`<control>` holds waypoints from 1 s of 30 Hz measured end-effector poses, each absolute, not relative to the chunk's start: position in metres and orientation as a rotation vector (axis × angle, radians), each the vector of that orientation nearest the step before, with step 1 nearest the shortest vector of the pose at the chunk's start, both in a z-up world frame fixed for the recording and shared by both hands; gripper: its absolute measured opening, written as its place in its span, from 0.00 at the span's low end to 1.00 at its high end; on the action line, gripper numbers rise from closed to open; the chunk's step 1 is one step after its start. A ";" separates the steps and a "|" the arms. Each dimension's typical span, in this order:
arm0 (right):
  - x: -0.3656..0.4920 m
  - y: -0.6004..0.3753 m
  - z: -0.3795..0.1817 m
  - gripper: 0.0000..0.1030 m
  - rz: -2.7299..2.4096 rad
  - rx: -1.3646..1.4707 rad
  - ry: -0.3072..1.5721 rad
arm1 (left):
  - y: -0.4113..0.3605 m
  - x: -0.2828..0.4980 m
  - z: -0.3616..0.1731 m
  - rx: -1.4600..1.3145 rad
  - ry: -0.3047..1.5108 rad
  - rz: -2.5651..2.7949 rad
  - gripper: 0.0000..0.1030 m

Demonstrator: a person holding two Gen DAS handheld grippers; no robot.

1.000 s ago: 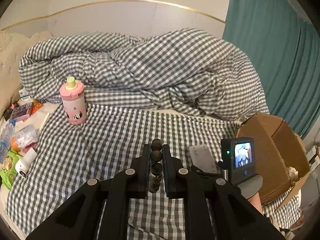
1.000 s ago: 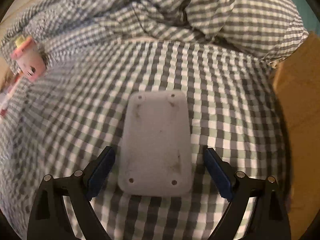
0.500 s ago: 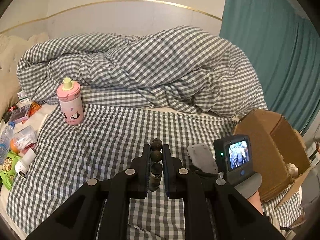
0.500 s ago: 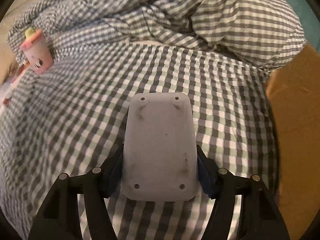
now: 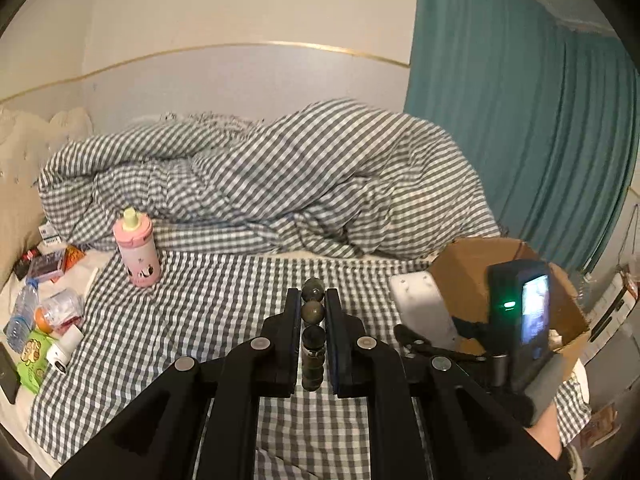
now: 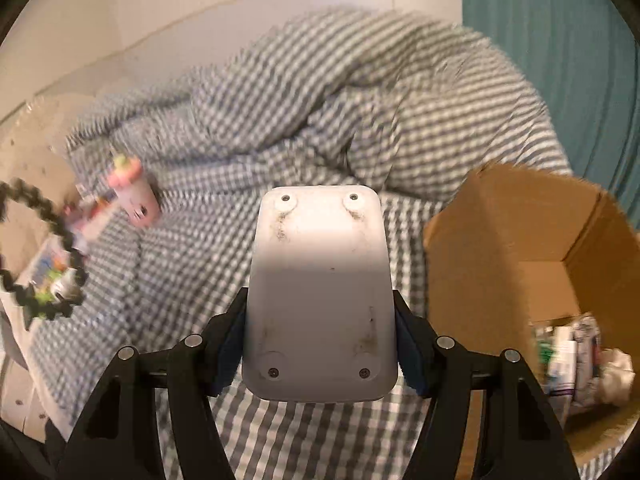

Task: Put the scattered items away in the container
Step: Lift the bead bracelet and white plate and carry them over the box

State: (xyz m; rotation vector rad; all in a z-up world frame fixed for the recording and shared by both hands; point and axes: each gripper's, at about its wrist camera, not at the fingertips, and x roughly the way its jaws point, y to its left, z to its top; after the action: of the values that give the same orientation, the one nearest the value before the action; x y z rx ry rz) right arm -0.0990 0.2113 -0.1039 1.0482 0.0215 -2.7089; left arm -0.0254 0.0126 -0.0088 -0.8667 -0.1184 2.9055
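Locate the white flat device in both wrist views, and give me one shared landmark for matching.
Left wrist: white device sits right of centre, tilted up off the bedsheet, held by the right gripper, just left of the cardboard box.
Right wrist: white device fills the centre foreground, clamped between the right gripper's fingers.
Shared landmark: the pink bottle, at left on the checked sheet; blurred at left in the right wrist view.

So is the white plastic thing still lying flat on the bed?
No, the right gripper holds the white plastic piece clamped between its fingers, raised off the checked sheet.
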 end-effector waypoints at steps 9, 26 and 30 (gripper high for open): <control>-0.042 0.247 -0.043 0.63 -2.780 0.872 -0.016 | 0.039 0.003 0.020 -0.773 -0.093 2.909 0.10; 0.034 0.340 0.020 0.63 -2.962 0.697 -0.077 | 0.121 0.038 0.055 -0.637 -0.020 2.827 0.10; 0.037 0.359 0.020 0.62 -2.987 0.704 -0.090 | 0.144 0.041 0.060 -0.612 -0.001 2.797 0.10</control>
State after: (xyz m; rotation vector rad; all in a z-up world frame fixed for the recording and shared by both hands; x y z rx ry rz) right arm 0.0369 0.3587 0.0204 0.7037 -0.0902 -2.9870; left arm 0.0410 0.1436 0.0598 -0.6119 -0.0015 2.7972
